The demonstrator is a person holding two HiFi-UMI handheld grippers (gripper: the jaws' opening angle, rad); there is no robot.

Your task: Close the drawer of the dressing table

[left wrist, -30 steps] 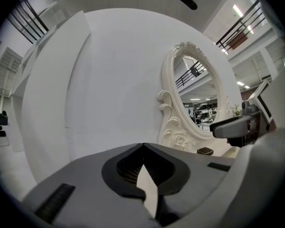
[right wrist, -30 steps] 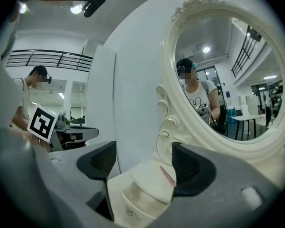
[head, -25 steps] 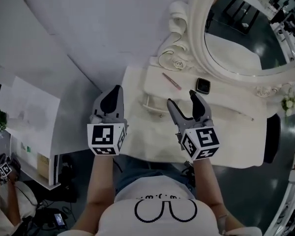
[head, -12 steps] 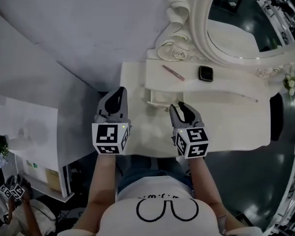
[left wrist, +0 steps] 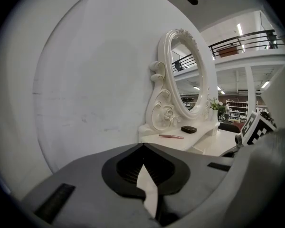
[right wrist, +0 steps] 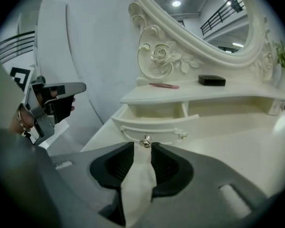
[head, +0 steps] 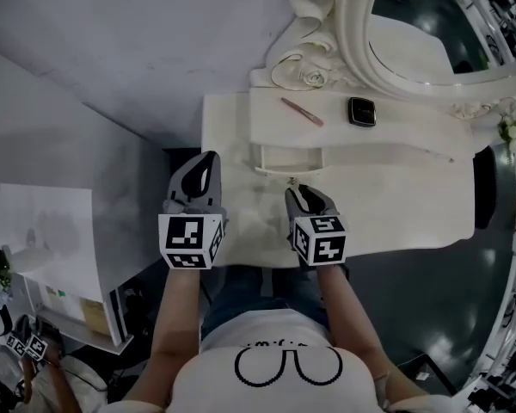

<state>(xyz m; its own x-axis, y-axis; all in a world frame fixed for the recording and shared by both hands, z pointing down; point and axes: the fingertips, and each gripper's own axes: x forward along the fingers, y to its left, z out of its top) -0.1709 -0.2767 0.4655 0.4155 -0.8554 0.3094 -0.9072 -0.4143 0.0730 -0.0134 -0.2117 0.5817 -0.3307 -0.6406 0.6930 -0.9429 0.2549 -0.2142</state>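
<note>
The white dressing table (head: 396, 205) has a small drawer (head: 289, 157) pulled out under its raised shelf. In the right gripper view the drawer front (right wrist: 154, 126) faces me, with its metal knob (right wrist: 146, 140) right at my jaw tips. My right gripper (right wrist: 143, 147) is closing, with only a narrow gap left; the knob sits at the mouth of that gap and I see no pad pressing on it. In the head view this gripper (head: 299, 194) hovers just in front of the drawer. My left gripper (head: 203, 172) hangs shut and empty off the table's left edge, tips together (left wrist: 143, 146).
A pink pen (head: 302, 111) and a small black box (head: 361, 111) lie on the shelf below the oval mirror (head: 430, 33). White flowers (head: 509, 130) stand at the right end. A dark seat (head: 484, 188) is beside the table's right end, a white wall panel (head: 86, 127) on the left.
Both grippers have come down towards the table front, the right one farther. The right jaws went from wide open to nearly shut and now point at the drawer knob.
</note>
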